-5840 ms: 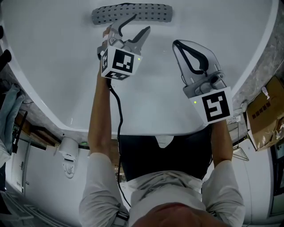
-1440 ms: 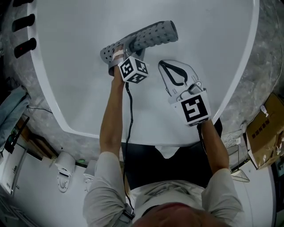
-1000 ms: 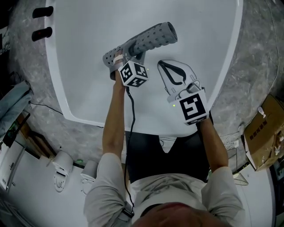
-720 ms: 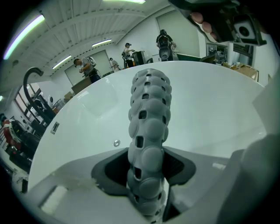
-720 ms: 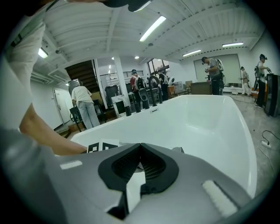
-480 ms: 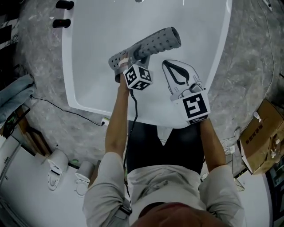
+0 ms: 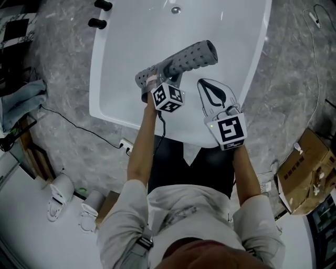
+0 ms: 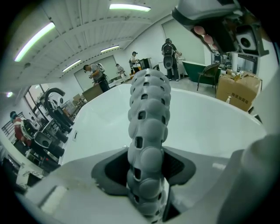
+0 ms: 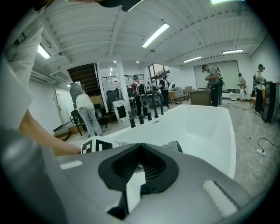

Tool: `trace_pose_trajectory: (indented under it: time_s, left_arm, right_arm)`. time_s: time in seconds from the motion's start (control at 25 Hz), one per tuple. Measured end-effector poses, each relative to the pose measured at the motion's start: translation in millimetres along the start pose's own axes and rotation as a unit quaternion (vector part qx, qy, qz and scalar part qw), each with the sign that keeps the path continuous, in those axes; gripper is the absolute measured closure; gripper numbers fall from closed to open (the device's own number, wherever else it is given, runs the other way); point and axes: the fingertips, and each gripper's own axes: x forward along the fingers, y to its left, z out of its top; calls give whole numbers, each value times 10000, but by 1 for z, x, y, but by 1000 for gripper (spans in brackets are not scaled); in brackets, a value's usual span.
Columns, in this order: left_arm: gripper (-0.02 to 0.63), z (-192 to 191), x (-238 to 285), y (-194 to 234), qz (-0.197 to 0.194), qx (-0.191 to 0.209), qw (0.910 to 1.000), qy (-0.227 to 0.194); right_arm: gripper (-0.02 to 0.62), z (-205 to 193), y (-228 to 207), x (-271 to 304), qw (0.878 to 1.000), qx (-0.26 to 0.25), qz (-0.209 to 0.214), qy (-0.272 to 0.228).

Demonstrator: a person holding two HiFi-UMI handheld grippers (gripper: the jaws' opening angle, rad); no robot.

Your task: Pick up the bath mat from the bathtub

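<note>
Rolled bath mat (image 7: 186,56) now raised above bathtub (image 7: 118,79), left hand-held gripper (image 7: 169,75) clamped on it. Right hand-held gripper (image 7: 201,84) jaws together, empty. Pickup looks basically done.

Cardboard box (image 7: 303,176) on grey marble floor (image 7: 294,63) (blue cloth (image 7: 22,102) opposite).

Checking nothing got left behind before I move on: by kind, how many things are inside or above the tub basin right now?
Grey perforated rolled bath mat: 1
Grippers: 2, left gripper and right gripper
Round metal drain: 1
Total: 4
</note>
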Motion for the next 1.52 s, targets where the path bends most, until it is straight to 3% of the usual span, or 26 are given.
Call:
trace_pose_trajectory:
  time_s: [0.64,0.8,1.12,1.52]
  left_arm:
    - [399,83,-120,37,328,-355,9963,-709]
    - [399,107,-160,52,436,-431,9934,-969]
    - [399,147,-235,91,735,-682,9844,-1448]
    - [399,169,-323,118,1009,-1024,9704,-1942]
  right_arm:
    - [592,92,52,-64,9987,-488,-24,-176]
    - [592,123,69,-78,9972,-609,-31,-421]
    - [592,184,90,-107,9932,-830,-158,-799]
    - [592,246,110,-143,9852,-1156,-391,-1207]
